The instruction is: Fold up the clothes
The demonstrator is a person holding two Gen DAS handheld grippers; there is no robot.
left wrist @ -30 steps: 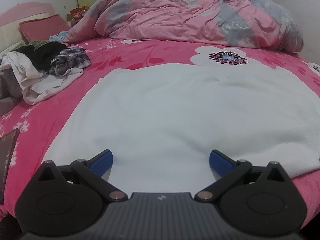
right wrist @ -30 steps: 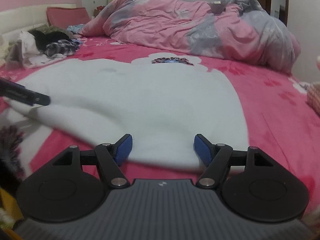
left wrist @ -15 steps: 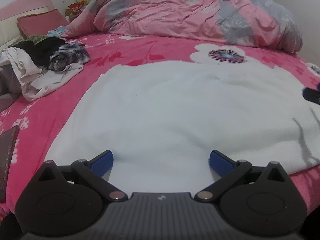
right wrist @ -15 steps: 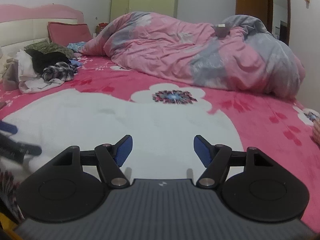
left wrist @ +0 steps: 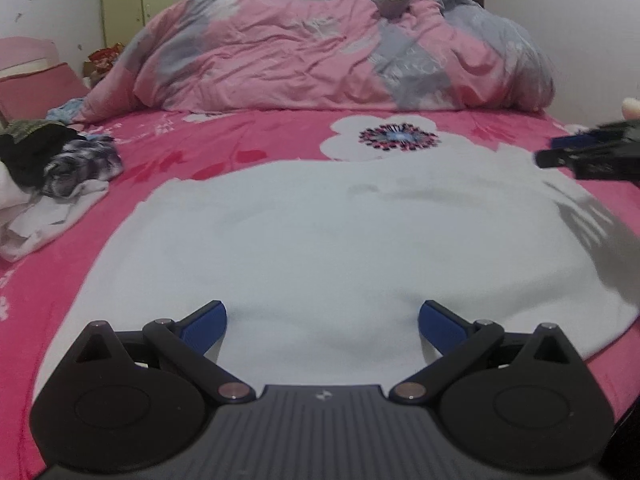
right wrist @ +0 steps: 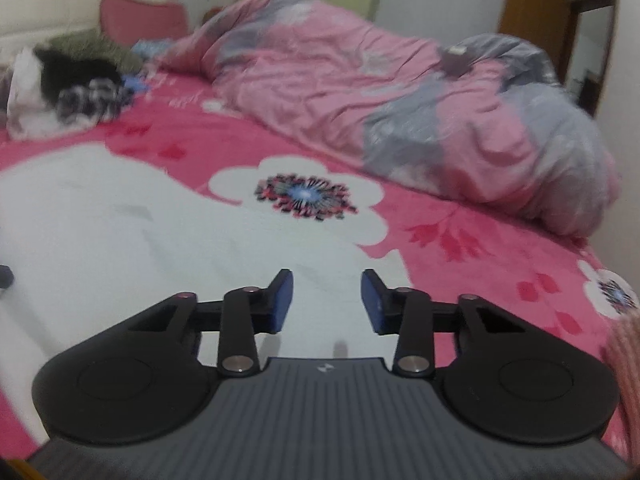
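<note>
White garment (left wrist: 320, 240) spread flat across the near half of a pink flowered bedspread (left wrist: 224, 136), its near edge reaching the bed's front, its far edge just short of a large white printed flower (left wrist: 384, 140). Left gripper (left wrist: 322, 322) low over the garment's near edge, blue pads wide apart, only white cloth showing in the gap and nothing pinched between them. Right gripper (right wrist: 326, 296) over the garment's right part, jaws just closing from a wider spread, pads now with a narrow gap; cloth beneath them, though whether any fold is caught cannot be told through the motion blur, and apparently none is. Same right gripper seen from the left wrist as a dark blurred shape at the right edge, above the garment's right side, with a shadow thrown on the cloth below. Heaped pink and grey quilt (left wrist: 340, 48) along the far side of the bed. Loose pile of clothes (left wrist: 52, 176), white, black and checked, at the left, well apart from the spread garment. Pink pillow (right wrist: 140, 20) against the headboard beyond that pile.
</note>
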